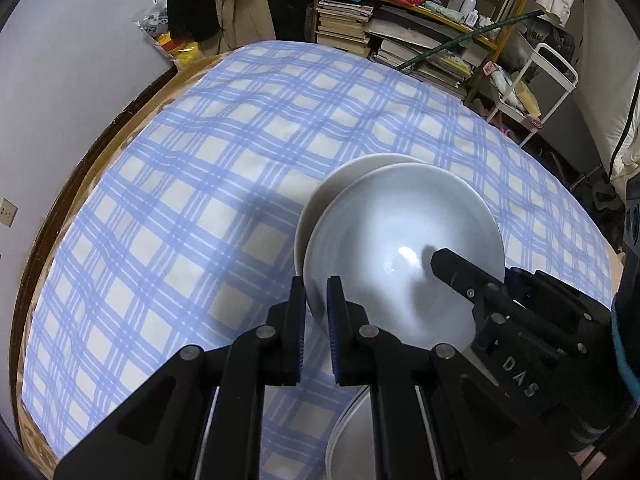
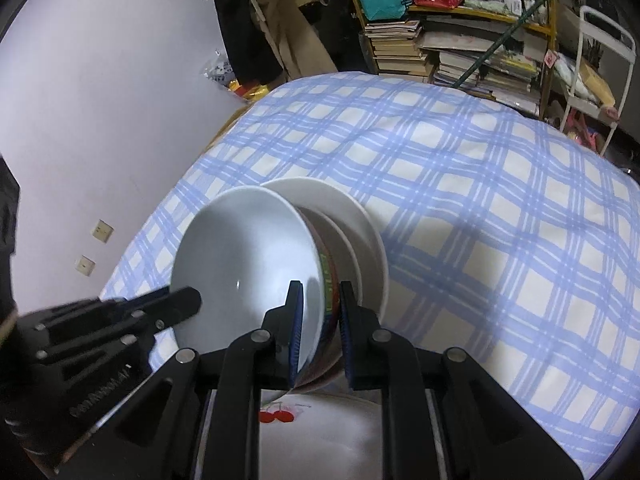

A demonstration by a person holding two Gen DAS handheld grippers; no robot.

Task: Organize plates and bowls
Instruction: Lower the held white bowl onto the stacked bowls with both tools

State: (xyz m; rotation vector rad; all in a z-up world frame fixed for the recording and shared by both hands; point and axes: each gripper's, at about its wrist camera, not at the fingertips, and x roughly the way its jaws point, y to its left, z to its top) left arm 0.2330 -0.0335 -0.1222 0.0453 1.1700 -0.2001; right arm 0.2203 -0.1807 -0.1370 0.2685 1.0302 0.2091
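Observation:
A white bowl [image 1: 400,236] with a coloured band on its outside [image 2: 326,280] is gripped at two opposite sides of its rim. My left gripper [image 1: 315,286] is shut on one side of the rim and shows as black fingers [image 2: 180,304] in the right wrist view. My right gripper [image 2: 319,292] is shut on the other side, one finger [image 1: 452,270] reaching inside the bowl. Right under the held bowl are a second white bowl [image 2: 348,252] and a wide white plate [image 2: 336,196], the plate [image 1: 340,180] on the cloth. Whether the held bowl touches them I cannot tell.
A blue and white checked cloth [image 1: 200,160] covers the round table, whose wooden edge [image 1: 80,168] shows at the left. A white plate with red cherries [image 2: 320,432] lies close under the grippers. Beyond the table stand a yellow bookshelf [image 1: 420,24] and a white cart [image 1: 556,76].

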